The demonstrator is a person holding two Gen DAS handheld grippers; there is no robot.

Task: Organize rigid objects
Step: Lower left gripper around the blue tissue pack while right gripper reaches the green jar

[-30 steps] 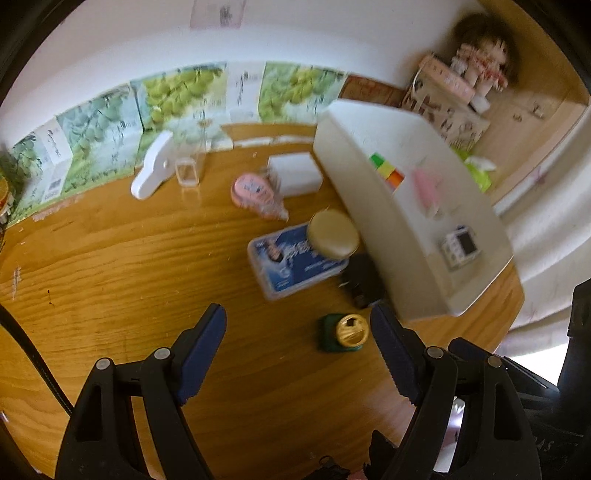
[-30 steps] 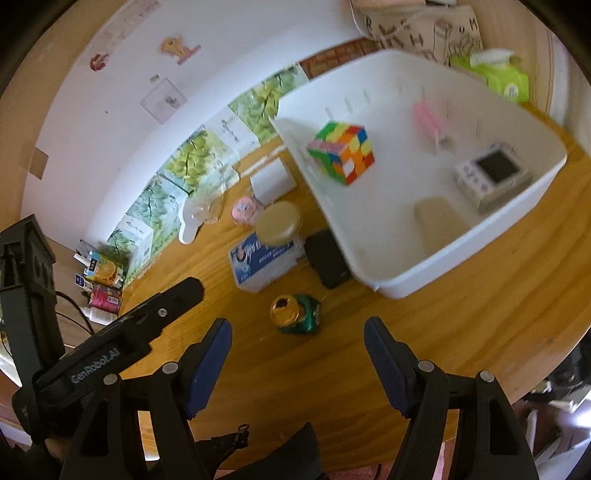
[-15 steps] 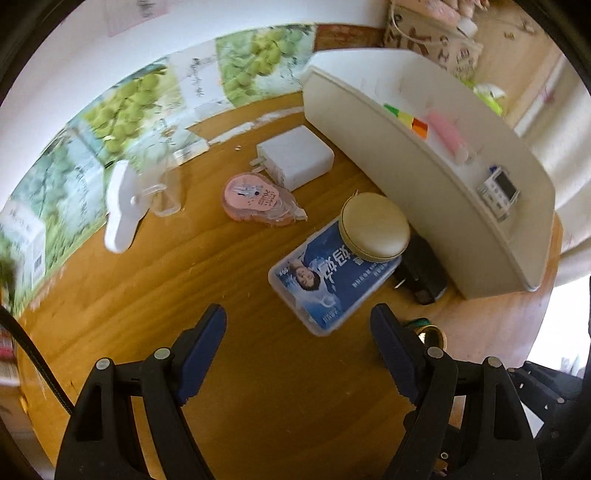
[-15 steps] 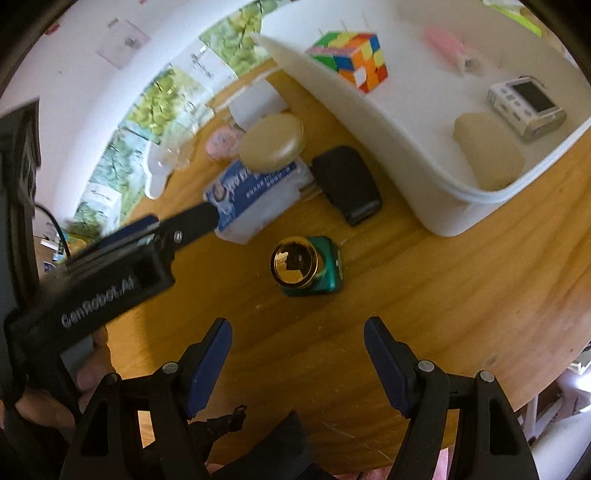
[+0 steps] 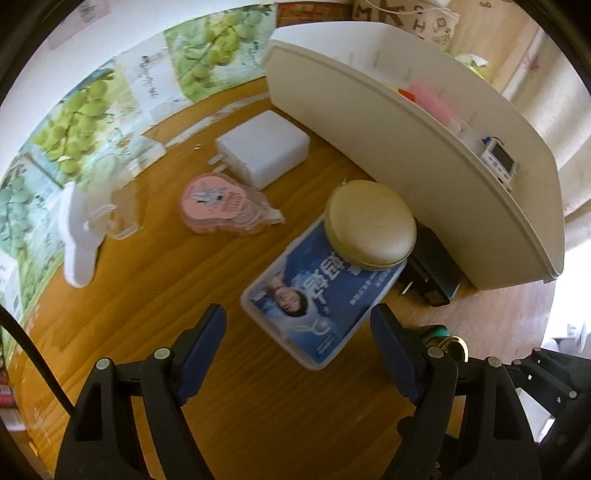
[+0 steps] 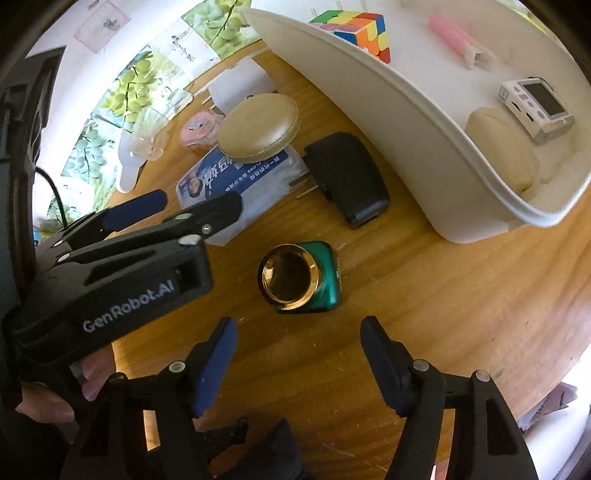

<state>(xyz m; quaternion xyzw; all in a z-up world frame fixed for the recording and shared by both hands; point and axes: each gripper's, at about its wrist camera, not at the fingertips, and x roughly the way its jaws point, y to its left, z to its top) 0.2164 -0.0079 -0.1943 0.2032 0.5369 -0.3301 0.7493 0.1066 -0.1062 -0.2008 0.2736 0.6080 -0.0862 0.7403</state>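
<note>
A blue printed box [image 5: 317,306] lies on the wooden table [image 5: 147,295] with a round beige case [image 5: 371,221] resting on its far end. My left gripper [image 5: 297,321] hangs open over the box's near corner, pads clear of it. A green bottle with a gold cap [image 6: 295,277] stands just ahead of my right gripper [image 6: 299,328]. Its jaws are closing with nothing between the pads. The left gripper [image 6: 199,199] also shows in the right wrist view, over the box [image 6: 229,173]. A white bin [image 6: 406,110] holds a colour cube [image 6: 362,29], a pink item [image 6: 458,40], a white timer [image 6: 535,107] and a beige lump [image 6: 498,147].
A black plug adapter [image 6: 347,177] lies between the box and the bin. A white charger [image 5: 264,147], a pink tape dispenser [image 5: 221,205] and a white and clear plastic piece [image 5: 81,236] lie further back. Green printed cartons line the wall [image 5: 92,110]. A hand [image 6: 55,402] grips the left tool.
Both grippers have come down closer to the table. The left view has swung from the bottle to the blue box. The right gripper now sits over the green bottle with narrower jaws.
</note>
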